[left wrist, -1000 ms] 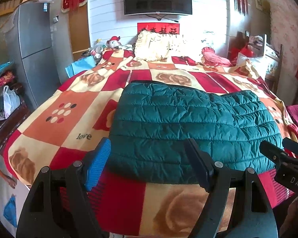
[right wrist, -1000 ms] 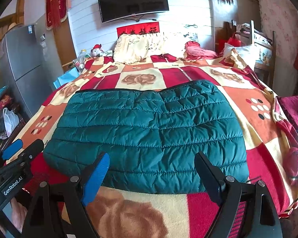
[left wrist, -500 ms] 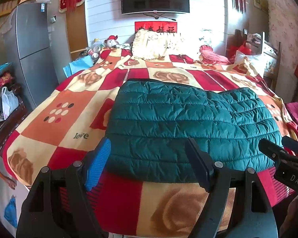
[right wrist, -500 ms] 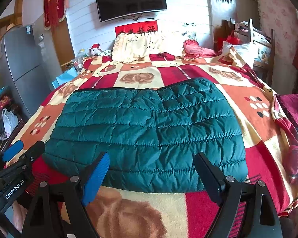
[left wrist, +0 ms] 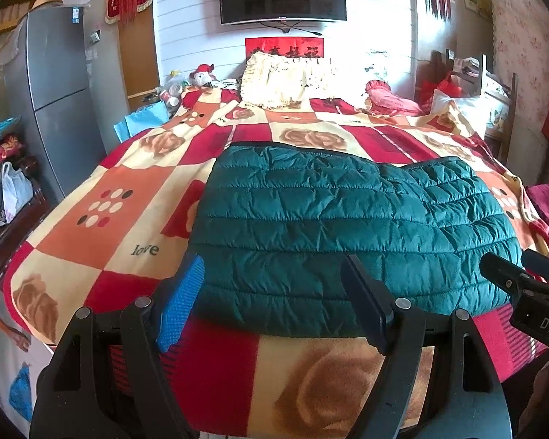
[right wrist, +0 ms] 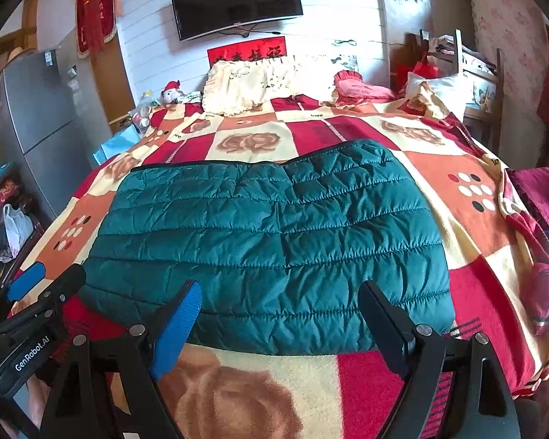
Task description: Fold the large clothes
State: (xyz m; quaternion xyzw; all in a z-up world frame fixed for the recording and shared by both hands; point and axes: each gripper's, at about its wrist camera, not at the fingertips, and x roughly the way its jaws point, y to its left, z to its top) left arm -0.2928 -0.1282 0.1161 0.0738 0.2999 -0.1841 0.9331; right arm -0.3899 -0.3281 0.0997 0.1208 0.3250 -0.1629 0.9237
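Quilted teal down jacket (left wrist: 351, 234), puffy with stitched horizontal channels, lies folded into a broad rounded slab on a fleecy checked blanket (left wrist: 102, 216) of red, orange and cream rose squares. Left gripper (left wrist: 272, 301) angles down at the jacket's near edge at 6 o'clock, jaws spread, nothing between them; right gripper (right wrist: 280, 323) does likewise. Left view alone shows the "love" lettering at 9 o'clock; right view shows the left tool's GenRobot label at 8 o'clock

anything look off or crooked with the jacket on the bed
Slightly. The green jacket lies folded on the blanket, but its far edge is uneven: the right flap reaches further back than the left, with a notch between.
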